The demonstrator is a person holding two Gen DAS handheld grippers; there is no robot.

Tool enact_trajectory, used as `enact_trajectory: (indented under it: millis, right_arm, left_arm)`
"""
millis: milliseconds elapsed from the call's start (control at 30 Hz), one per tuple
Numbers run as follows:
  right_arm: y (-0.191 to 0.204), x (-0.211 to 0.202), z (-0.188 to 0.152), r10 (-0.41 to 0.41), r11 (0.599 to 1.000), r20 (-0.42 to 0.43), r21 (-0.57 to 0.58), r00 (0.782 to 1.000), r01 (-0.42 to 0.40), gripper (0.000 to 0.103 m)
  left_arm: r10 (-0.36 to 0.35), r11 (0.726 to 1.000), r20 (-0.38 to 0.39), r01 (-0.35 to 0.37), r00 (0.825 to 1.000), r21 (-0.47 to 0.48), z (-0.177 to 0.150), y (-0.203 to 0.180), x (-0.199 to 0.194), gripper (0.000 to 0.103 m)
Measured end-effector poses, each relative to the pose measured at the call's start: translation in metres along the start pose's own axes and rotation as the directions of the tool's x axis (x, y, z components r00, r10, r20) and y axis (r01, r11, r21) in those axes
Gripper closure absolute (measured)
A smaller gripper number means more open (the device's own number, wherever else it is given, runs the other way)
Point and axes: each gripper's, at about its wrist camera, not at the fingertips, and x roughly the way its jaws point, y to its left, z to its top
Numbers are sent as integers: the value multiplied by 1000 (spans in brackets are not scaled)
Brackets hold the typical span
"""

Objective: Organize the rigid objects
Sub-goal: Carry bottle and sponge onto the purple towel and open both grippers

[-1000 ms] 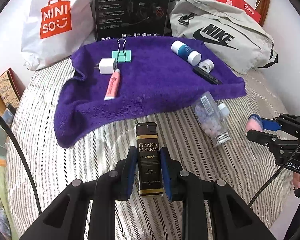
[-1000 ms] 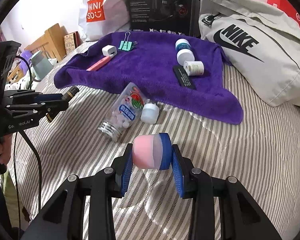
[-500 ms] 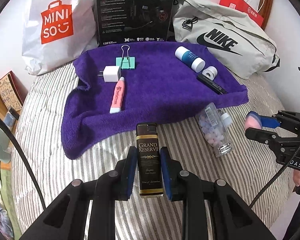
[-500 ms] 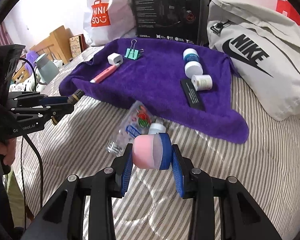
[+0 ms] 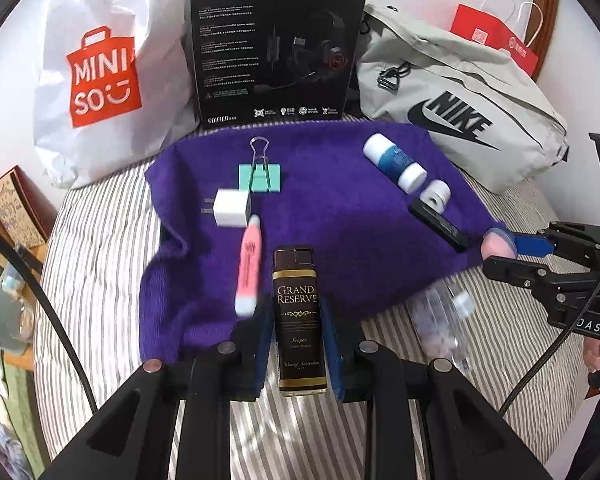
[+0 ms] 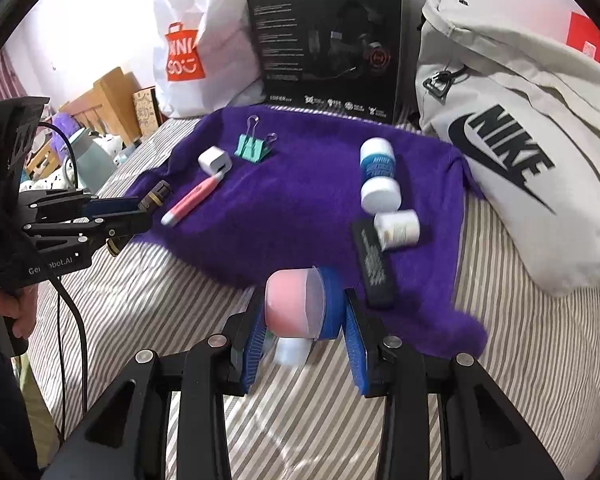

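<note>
My left gripper (image 5: pixel 298 338) is shut on a dark "Grand Reserve" lighter (image 5: pixel 298 312), held over the near edge of the purple towel (image 5: pixel 332 216). My right gripper (image 6: pixel 302 320) is shut on a pink and blue cap-shaped container (image 6: pixel 300 304), also at the towel's near edge (image 6: pixel 300 208). On the towel lie a pink tube (image 5: pixel 247 268), a white charger plug (image 5: pixel 230 208), a teal binder clip (image 5: pixel 260 174), a blue and white bottle (image 5: pixel 394 162), a small white roll (image 5: pixel 434 197) and a black bar (image 5: pixel 438 222). A clear candy bottle (image 5: pixel 440 316) lies blurred on the striped bedding.
Behind the towel stand a white Miniso bag (image 5: pixel 100 76), a black headset box (image 5: pixel 276 44), a grey Nike bag (image 5: pixel 456 108) and a red paper bag (image 5: pixel 496 36). Wooden furniture (image 6: pixel 108 96) and clutter sit off the bed's left side. A hand (image 6: pixel 4 308) holds the left gripper's handle.
Both grippers have moved forward toward the purple towel, holding their objects. The candy bottle now sits lower and nearer in both views, partly hidden under the right gripper.
</note>
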Motion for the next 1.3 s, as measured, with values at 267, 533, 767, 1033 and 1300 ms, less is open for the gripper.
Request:
enact_trajectory:
  millis: [267,533,767,1033,1300]
  right_arm:
    - [-12,30,30,-6,1000,-24,-9,1000,5,67]
    - [-12,60,38,0,999,-77,-48,997,-3,67]
    - [-8,81,38,-1,996,-120,-88,993,-10,67]
    - [-9,92,38,0,994,-134,-106,991,-14,66]
    - [-8,92,37,2,991,-129,-133,992,-19,66]
  left_arm:
    - [-12,1000,-18,12,1000,-3,27,12,29,80]
    - [-28,1000,-54,28,998,4,45,14,63,80]
    - [-32,999,-75,32,997,5,56,13,86,80]
    - [-31,999,-89,32,996,8,60,13,101,80]
    - [-21,999,-85,24,996,25,60,11,103,79]
